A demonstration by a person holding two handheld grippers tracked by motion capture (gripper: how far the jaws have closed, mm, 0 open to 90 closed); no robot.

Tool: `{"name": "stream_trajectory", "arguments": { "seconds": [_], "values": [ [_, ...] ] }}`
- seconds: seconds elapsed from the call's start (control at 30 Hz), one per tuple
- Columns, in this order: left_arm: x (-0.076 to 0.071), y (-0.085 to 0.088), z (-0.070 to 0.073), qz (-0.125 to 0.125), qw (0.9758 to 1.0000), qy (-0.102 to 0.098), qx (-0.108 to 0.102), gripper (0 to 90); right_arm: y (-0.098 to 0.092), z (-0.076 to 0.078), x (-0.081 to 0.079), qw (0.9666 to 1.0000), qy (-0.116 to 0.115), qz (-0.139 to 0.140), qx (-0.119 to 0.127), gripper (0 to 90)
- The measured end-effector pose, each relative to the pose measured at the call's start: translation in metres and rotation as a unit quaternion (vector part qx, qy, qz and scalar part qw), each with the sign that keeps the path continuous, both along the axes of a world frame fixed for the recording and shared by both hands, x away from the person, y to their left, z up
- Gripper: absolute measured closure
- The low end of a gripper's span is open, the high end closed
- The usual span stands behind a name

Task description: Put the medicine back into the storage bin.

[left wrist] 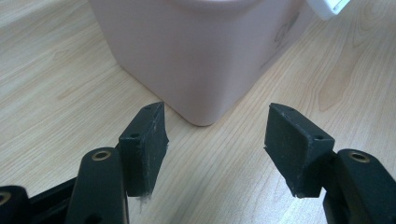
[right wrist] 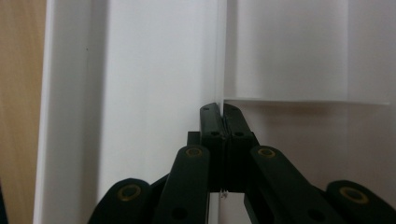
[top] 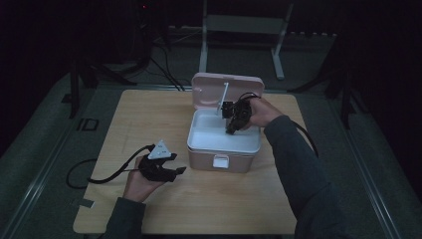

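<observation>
Your right gripper (top: pixel 233 119) is over the open pink box (top: pixel 224 149), which sits near the middle of the table (top: pixel 149 114) with its lid (top: pixel 226 89) raised behind. The jaws are pinched fully together on the edge of a thin white sheet (top: pixel 223 99), apparently a divider, which stands upright from the box's white interior. Your left gripper (left wrist: pixel 215 144) rests on the table just beside the box's near corner, jaws wide apart and holding nothing.

Risks: the grip is narrow and sits at the edge, so a sideways pull could bend the sheet or let it slip. The box is unsecured; dragging may shift it.
</observation>
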State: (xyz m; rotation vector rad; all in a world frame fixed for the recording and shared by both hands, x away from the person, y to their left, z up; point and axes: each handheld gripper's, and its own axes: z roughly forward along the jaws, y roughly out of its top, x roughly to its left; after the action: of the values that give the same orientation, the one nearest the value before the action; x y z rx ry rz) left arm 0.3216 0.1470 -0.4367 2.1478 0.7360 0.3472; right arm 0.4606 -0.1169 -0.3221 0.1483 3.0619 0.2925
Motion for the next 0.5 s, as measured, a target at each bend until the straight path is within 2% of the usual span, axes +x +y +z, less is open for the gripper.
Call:
{"name": "stream_trajectory", "arguments": {
  "seconds": [0.2,0.5],
  "values": [
    [0.001,-0.001,-0.001,-0.002,1.0000,0.002,0.003,38.5,0.005,-0.007,0.003,1.0000,-0.005,0.005,0.000,89.5],
    [0.000,-0.001,-0.001,-0.003,1.0000,0.002,0.002,38.5,0.010,-0.018,0.004,0.9998,-0.008,0.012,-0.016,89.4]
  ]
}}
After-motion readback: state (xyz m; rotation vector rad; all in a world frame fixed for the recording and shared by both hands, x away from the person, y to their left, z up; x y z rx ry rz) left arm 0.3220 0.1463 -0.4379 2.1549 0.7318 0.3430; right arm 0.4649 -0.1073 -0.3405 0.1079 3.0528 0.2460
